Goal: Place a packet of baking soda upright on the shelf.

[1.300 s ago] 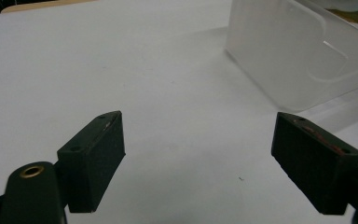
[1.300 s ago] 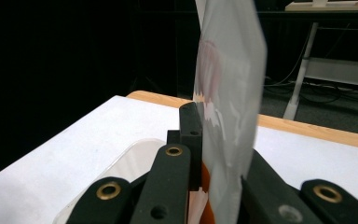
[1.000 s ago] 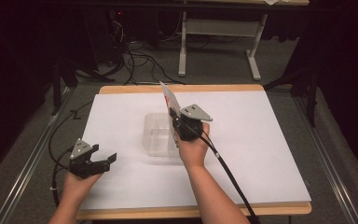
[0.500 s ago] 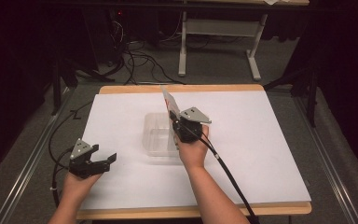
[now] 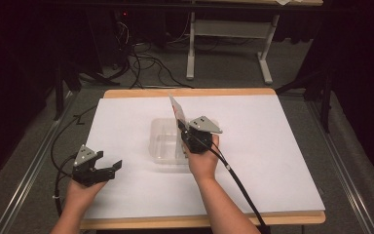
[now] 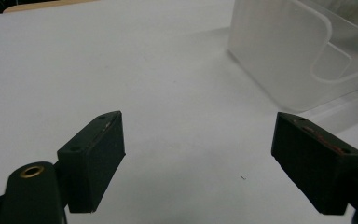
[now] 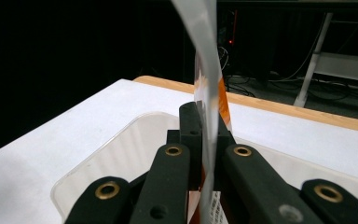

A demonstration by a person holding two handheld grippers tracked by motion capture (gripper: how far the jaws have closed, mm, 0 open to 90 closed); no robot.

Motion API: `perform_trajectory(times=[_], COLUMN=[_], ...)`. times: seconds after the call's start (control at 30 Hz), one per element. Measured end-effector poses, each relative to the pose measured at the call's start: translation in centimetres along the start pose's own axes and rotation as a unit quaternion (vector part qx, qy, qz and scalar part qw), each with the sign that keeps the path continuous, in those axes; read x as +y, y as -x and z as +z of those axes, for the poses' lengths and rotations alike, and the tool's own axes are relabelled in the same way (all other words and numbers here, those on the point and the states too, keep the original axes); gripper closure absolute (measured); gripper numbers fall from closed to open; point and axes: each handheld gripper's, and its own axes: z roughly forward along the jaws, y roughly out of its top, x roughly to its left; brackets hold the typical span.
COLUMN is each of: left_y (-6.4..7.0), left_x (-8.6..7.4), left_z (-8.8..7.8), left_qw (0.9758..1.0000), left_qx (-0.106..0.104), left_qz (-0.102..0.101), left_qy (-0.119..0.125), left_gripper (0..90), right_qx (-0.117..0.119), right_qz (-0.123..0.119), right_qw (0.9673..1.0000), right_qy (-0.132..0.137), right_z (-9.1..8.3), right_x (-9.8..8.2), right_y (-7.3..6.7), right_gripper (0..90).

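Two hand-held black grippers work over a white-topped table with a wooden edge (image 5: 292, 161), and the clear rectangular plastic container (image 5: 165, 144) near its middle serves as the landmark.

Well to the left of the container and nearer the person, the left gripper (image 5: 108, 169) rests low over the white surface in the person's left hand (image 5: 80, 192). Its jaws stand spread wide with nothing between them; in the left gripper view (image 6: 200, 163) bare tabletop lies in the gap, and the container's frosted rounded corner (image 6: 279, 51) sits ahead and to the right, apart from the pads.

At the container's right side, the right gripper (image 5: 181, 126), held by the person's right hand (image 5: 203, 161), is above the container's right half. Its jaws are pressed together on a thin, stiff translucent plastic sheet with an orange-red patch (image 5: 177, 108), which rises tilted from the jaws above the container's far right part. In the right gripper view (image 7: 204, 140) the sheet (image 7: 204, 56) runs edge-on straight up between the clamped pads, with the container's open interior (image 7: 121, 154) directly underneath.
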Motion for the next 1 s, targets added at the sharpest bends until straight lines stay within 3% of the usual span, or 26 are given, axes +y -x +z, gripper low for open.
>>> perform_trajectory(times=[1.0], left_y=[0.2], left_x=[0.0], left_z=[0.1], left_qw=[1.0000], left_qx=[0.000], left_qz=[0.007], left_qy=[-0.004], left_gripper=[17.5], right_qx=[0.002], right_qz=[0.015], right_qw=[0.9998], right_qy=[-0.011], right_z=[-1.4], right_x=[-2.6], right_y=[0.4], right_gripper=[89.7])
